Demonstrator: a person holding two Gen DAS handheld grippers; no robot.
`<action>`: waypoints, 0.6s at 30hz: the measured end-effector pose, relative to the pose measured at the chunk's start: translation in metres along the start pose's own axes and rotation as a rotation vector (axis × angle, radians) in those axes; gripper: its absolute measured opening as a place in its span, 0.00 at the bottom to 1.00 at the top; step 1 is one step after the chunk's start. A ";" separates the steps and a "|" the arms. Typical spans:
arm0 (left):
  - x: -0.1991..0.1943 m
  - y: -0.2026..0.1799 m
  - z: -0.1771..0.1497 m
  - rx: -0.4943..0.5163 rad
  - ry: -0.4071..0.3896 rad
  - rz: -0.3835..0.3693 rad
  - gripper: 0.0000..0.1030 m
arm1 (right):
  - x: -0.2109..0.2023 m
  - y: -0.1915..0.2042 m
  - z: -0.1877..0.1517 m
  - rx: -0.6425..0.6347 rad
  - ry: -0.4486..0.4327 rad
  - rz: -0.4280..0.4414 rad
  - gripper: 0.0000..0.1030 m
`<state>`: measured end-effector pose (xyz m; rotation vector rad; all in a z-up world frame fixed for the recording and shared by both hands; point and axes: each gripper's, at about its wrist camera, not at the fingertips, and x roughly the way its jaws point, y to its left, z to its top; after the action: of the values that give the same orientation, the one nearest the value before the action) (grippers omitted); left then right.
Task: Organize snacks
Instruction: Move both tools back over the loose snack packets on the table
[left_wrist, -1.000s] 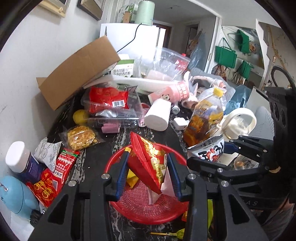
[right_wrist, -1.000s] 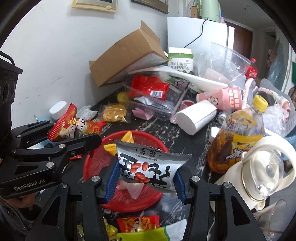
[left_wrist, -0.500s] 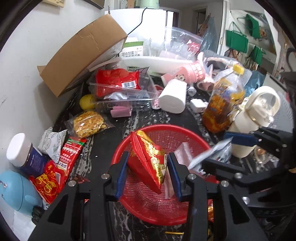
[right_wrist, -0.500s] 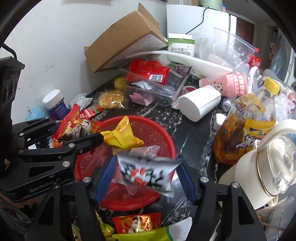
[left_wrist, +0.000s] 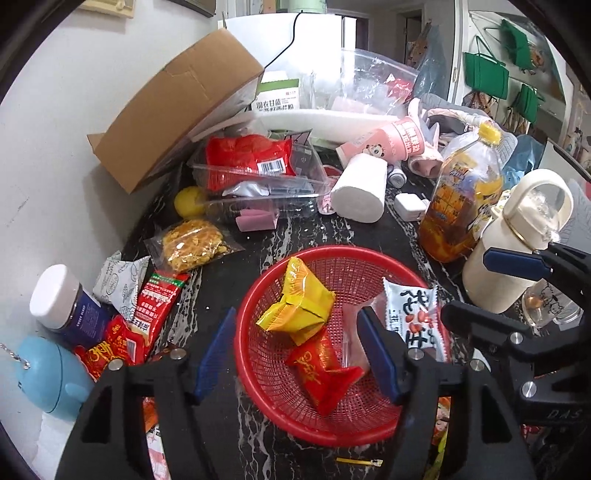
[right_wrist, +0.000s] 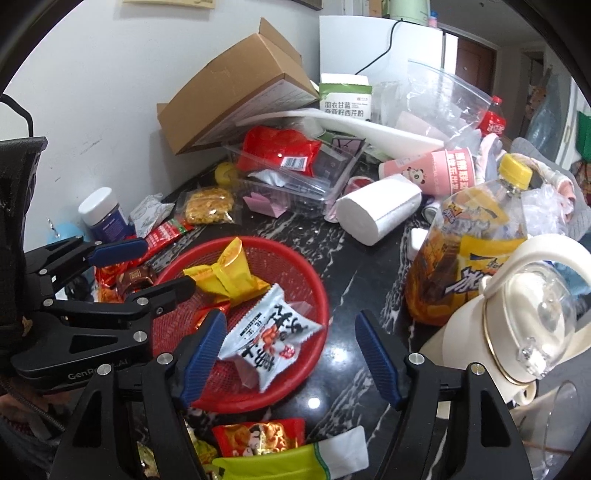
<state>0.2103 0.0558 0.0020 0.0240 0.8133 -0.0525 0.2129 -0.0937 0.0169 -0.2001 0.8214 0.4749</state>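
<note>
In red basket (left_wrist: 369, 424): yellow, red, white snack packets (right_wrist: 269, 336), crinkled; both hand-held grippers (left_wrist: 295, 354) (right_wrist: 291, 350) released, empty.

The basket (left_wrist: 369, 258) is red mesh. In it lie a yellow packet (left_wrist: 299, 308), a red packet with gold lettering (left_wrist: 325, 373) and a white packet printed with black characters and red nuts (right_wrist: 269, 338). The surface (left_wrist: 303, 236) is black with white veins. Both tongs carry blue ribbed pads (left_wrist: 376, 354).
</note>
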 end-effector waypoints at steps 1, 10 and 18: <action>-0.003 -0.001 0.001 0.001 -0.005 -0.001 0.65 | -0.003 0.000 0.001 0.001 -0.005 -0.001 0.71; -0.050 -0.013 0.007 0.020 -0.079 -0.001 0.65 | -0.048 0.001 0.001 0.007 -0.081 -0.023 0.71; -0.092 -0.025 0.000 0.036 -0.134 -0.012 0.65 | -0.093 0.005 -0.009 0.016 -0.141 -0.043 0.71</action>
<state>0.1459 0.0340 0.0692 0.0492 0.6787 -0.0793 0.1506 -0.1233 0.0805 -0.1670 0.6819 0.4363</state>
